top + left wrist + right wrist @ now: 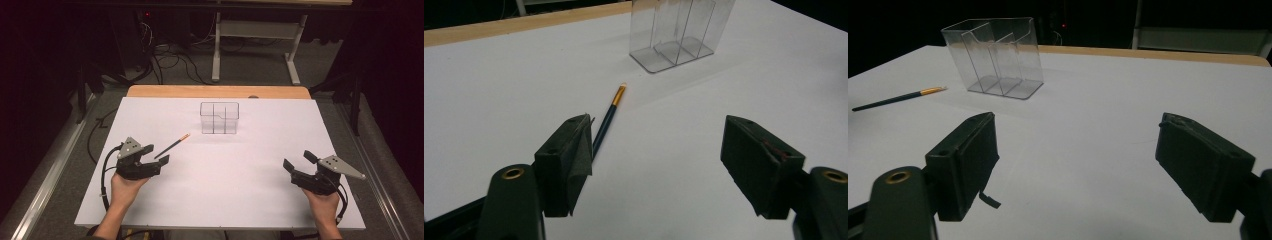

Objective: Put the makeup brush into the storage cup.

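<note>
On the white table, toward the far edge, sits a clear plastic organizer with a few upright compartments, standing upright and with nothing in it as far as I can see. Just to the near-left of that organizer lies a thin dark paintbrush flat on the table, its gold ferrule and pale tip pointing toward the organizer, close to it but not touching.

The left gripper is near-left of the organizer, right at the brush's handle end. Its jaws are spread wide with nothing between them; the handle runs just past the outside of one jaw.

The right gripper hangs out near-right of the organizer, well apart from it, jaws spread wide too, holding nothing.
</note>
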`<state>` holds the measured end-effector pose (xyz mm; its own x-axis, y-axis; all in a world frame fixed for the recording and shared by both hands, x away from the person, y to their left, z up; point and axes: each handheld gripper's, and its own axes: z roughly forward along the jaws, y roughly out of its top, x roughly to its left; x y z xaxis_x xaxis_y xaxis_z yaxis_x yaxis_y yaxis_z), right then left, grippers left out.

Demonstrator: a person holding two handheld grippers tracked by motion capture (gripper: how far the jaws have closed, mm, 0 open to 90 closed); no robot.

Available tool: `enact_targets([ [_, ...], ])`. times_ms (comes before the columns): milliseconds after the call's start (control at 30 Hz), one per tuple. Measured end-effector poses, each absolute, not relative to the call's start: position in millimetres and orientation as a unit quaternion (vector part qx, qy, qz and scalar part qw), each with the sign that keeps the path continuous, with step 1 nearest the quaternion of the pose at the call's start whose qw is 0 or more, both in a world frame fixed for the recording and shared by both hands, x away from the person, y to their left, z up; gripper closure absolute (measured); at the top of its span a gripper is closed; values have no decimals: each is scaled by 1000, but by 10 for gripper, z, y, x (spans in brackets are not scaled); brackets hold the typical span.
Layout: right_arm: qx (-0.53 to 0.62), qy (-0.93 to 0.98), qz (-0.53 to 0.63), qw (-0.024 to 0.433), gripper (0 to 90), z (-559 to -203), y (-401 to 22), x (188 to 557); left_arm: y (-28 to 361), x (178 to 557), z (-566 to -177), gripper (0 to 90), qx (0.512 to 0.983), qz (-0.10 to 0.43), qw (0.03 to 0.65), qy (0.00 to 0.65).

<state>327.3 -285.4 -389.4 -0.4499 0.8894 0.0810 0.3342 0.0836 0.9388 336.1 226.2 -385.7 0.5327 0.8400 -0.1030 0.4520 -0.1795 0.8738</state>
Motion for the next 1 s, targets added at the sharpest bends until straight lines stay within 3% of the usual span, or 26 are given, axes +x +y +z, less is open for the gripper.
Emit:
enact_targets([
  [1000,446,684,513,264,187,-3895,-2842,3257,2265,3492,-3745,287,729,190,480,450],
])
